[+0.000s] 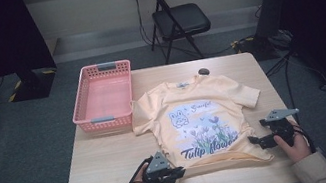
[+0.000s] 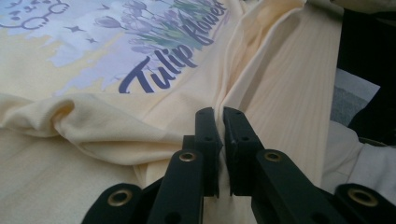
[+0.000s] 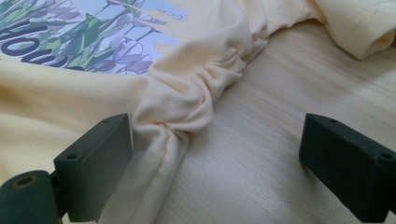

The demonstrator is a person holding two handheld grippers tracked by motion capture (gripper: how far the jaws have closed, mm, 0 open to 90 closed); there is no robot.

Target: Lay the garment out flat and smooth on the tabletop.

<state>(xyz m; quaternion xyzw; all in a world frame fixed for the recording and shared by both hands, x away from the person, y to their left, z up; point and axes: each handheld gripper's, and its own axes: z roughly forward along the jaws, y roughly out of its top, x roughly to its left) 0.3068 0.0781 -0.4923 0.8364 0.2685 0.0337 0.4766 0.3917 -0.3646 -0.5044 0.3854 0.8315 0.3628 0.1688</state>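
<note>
Progress: early. Pale yellow printed cotton T-shirt (image 1: 201, 120) flat, unfolded; left gripper (image 2: 219, 116) pinching hem, right gripper (image 3: 215, 154) spread beside hem. Folding, pink plastic basket (image 1: 103, 98) placement pending.

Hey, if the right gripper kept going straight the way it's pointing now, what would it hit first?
Probably the bunched edge of the T-shirt. The right gripper is open, with that gathered fabric lying by one jaw and bare table between the jaws. Depth is hard to judge.
</note>
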